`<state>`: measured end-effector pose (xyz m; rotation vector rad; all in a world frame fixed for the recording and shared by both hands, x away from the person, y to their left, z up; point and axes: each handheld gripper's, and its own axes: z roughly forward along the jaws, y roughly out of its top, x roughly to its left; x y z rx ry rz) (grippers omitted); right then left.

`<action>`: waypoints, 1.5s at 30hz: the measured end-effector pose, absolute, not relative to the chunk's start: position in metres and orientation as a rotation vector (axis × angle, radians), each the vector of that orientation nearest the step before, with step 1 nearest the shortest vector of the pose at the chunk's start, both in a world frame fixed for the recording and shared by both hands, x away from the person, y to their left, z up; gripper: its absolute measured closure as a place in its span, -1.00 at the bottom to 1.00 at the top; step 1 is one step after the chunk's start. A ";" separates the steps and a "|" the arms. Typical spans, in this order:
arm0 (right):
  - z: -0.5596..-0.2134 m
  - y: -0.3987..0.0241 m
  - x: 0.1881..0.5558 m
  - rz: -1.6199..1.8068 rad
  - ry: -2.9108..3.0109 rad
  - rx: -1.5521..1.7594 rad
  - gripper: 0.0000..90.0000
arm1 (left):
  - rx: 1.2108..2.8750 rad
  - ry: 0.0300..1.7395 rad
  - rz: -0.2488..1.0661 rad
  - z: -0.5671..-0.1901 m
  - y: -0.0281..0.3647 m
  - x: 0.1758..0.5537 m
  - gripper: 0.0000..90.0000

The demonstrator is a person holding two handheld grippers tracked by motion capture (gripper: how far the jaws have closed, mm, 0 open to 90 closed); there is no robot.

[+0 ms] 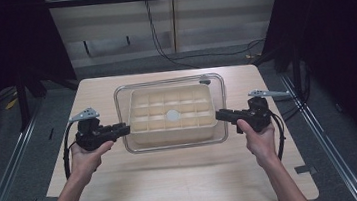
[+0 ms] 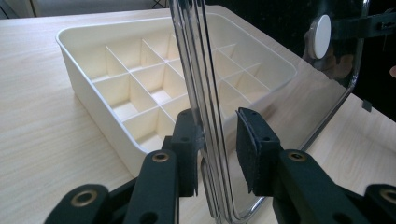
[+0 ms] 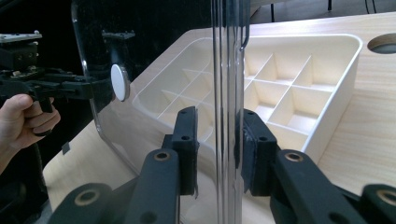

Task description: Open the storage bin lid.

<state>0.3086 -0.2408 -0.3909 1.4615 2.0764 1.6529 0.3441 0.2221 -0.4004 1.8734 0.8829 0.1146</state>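
Note:
A clear plastic lid (image 1: 176,144) with a white round knob (image 1: 172,114) is held level over a cream box (image 1: 139,129) divided into several compartments. My left gripper (image 1: 125,130) is shut on the lid's left edge and my right gripper (image 1: 220,115) on its right edge. In the left gripper view the lid's rim (image 2: 205,93) stands between the black pads of the left gripper (image 2: 217,144), with the box (image 2: 84,84) behind. In the right gripper view the rim (image 3: 226,70) runs between the jaws of the right gripper (image 3: 218,149), beside the box (image 3: 336,107).
The box sits in the far half of a light wooden table (image 1: 175,181), whose near half is bare wood. A round hole (image 3: 383,43) in the tabletop lies just past the box. Dark curtains and cables surround the table.

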 end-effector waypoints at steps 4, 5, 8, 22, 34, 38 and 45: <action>-0.394 -0.240 0.302 1.652 2.086 1.468 0.58 | 1.882 0.879 0.114 -0.401 0.223 0.339 0.55; -0.395 -0.240 0.300 1.650 2.089 1.468 0.58 | 1.888 0.879 0.114 -0.401 0.223 0.338 0.55; -0.398 -0.240 0.298 1.640 2.102 1.481 0.57 | 1.886 0.874 0.110 -0.403 0.223 0.334 0.55; -0.409 -0.241 0.280 1.625 2.134 1.500 0.57 | 1.922 0.866 0.082 -0.414 0.223 0.315 0.55; -0.426 -0.243 0.263 1.617 2.140 1.544 0.57 | 1.968 0.881 0.043 -0.426 0.220 0.305 0.55; -0.430 -0.243 0.259 1.612 2.151 1.551 0.57 | 1.972 0.882 0.031 -0.428 0.220 0.302 0.54; -0.437 -0.242 0.252 1.590 2.166 1.567 0.57 | 1.989 0.901 0.016 -0.437 0.219 0.299 0.54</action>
